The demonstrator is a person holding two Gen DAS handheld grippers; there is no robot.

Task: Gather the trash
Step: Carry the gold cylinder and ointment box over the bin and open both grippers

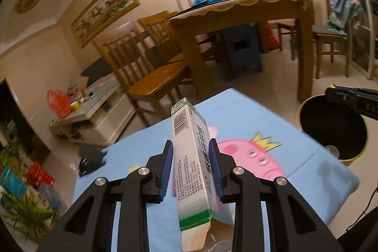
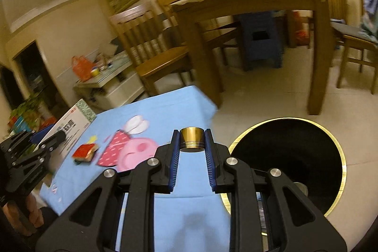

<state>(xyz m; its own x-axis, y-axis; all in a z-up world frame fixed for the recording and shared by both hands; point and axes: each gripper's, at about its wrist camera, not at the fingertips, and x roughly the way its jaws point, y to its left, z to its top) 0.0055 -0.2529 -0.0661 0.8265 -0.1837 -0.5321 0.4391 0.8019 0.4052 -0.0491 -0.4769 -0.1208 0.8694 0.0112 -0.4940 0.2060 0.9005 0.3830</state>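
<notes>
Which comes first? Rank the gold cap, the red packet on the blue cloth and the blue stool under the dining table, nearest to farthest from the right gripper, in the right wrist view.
1. Gold cap: clamped between the right gripper pads.
2. Red packet: left, on the blue cloth.
3. Blue stool: far back, under the dining table.
</notes>
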